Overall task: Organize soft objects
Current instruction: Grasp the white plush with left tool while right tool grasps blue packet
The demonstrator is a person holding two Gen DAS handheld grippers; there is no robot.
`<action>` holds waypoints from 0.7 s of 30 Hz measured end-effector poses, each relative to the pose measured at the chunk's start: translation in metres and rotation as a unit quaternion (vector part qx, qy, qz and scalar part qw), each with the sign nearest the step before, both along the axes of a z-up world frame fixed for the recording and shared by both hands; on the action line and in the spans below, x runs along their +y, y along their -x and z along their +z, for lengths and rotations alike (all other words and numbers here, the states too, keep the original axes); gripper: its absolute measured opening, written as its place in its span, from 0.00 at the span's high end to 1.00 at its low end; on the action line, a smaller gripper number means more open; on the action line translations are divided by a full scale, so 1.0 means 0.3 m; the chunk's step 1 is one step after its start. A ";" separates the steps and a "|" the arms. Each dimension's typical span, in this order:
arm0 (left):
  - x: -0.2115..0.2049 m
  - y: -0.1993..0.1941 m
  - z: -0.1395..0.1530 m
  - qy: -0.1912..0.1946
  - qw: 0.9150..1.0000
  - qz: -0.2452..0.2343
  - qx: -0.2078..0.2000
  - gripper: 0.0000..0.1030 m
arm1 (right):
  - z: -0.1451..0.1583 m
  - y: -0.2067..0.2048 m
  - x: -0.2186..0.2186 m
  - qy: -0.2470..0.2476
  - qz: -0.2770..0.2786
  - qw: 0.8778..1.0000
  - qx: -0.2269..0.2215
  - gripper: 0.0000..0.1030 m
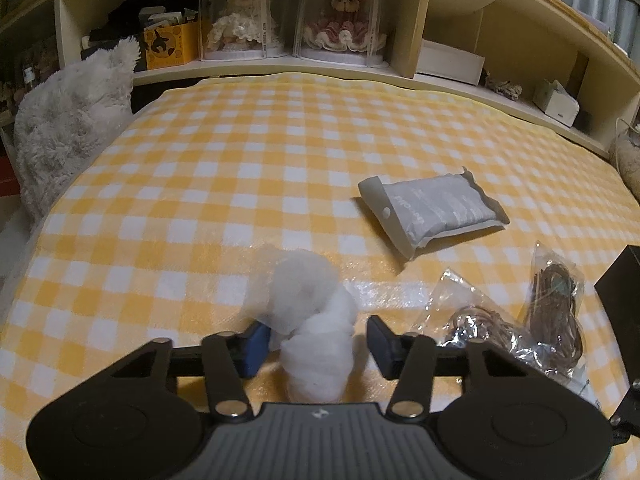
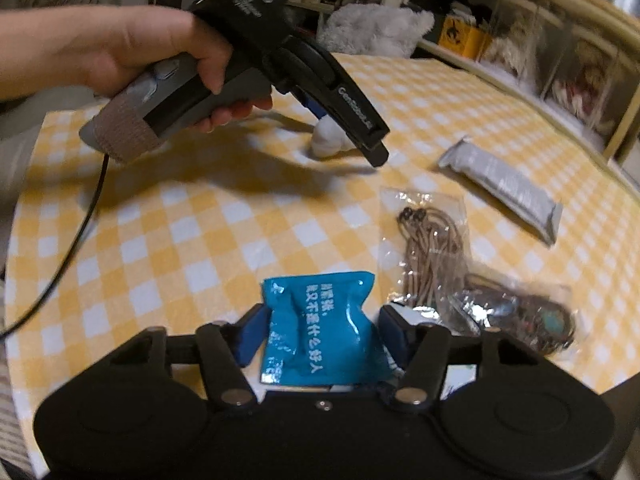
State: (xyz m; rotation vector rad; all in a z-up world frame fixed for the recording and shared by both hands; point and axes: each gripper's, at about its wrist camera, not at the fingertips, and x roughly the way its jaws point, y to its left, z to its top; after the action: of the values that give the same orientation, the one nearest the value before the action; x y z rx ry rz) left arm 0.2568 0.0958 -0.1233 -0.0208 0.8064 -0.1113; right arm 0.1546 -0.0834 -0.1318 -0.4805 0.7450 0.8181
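The white cotton wad (image 1: 316,320) sits on the yellow-and-white checked blanket (image 1: 224,184), right between the fingers of my left gripper (image 1: 317,342). My jaws stand spread: the blue-padded finger on one side is just beside the fluff, perhaps brushing it, while the other finger is clear of it, so I am not clamped on anything there. In the right wrist view the same wad (image 2: 330,140) shows under the tip of that gripper, which my left hand (image 2: 160,60) holds by the handle.

My right gripper (image 2: 320,336) has the blue foil packet (image 2: 324,332) between its fingers. The packet is crumpled and both blue pads press its sides, so I am pinching it, close above the blanket.

Just beside that packet lie two clear bags: one with tan cords (image 2: 432,248), one with darker items (image 2: 516,312); they overlap. Farther off rests a grey sealed pouch (image 1: 434,208), apart from the rest.

A white furry plush (image 1: 72,128) leans at the blanket's far edge, and two dolls in clear cases (image 1: 292,12) stand on the shelf behind.
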 end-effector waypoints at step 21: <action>-0.037 0.048 0.071 0.015 1.000 0.001 0.007 0.69 | 0.048 -0.010 -0.059 -0.032 -0.096 0.994 0.031 0.68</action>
State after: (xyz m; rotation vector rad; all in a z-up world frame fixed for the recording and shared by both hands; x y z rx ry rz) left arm 0.2423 0.0847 -0.1020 -0.0497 0.8182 -0.1216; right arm 0.1575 -0.1012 -0.1175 -0.3219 0.8067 0.6777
